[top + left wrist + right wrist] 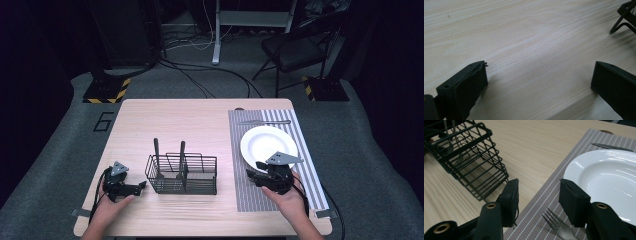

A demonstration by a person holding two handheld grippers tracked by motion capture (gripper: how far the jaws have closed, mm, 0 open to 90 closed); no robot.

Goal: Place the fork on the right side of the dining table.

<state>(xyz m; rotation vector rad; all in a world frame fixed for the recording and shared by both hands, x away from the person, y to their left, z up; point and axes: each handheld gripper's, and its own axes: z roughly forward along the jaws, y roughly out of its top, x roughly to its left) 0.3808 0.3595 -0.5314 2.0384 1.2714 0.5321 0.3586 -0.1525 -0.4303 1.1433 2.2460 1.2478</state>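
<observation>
- On the table, high view: the left gripper rests on the wood, its fingers pointing toward the black wire caddy just beside them.
- The right gripper lies over the striped placemat, fingers aimed toward the caddy; the white plate sits just behind it. A knife lies on the placemat beyond the plate. Two dark utensil handles stand upright in the caddy.
- Left gripper view: the left gripper has its fingers spread wide with nothing but bare table between them. A foot of the caddy lies ahead, well apart from the tips.
- Right gripper view: the right gripper has its fingers partly spread and pinching nothing. A fork lies on the placemat below the gap, close to the plate-side finger, tines pointing away from the plate. The plate rim lies just beside that finger; the caddy sits ahead, off the other finger.
</observation>
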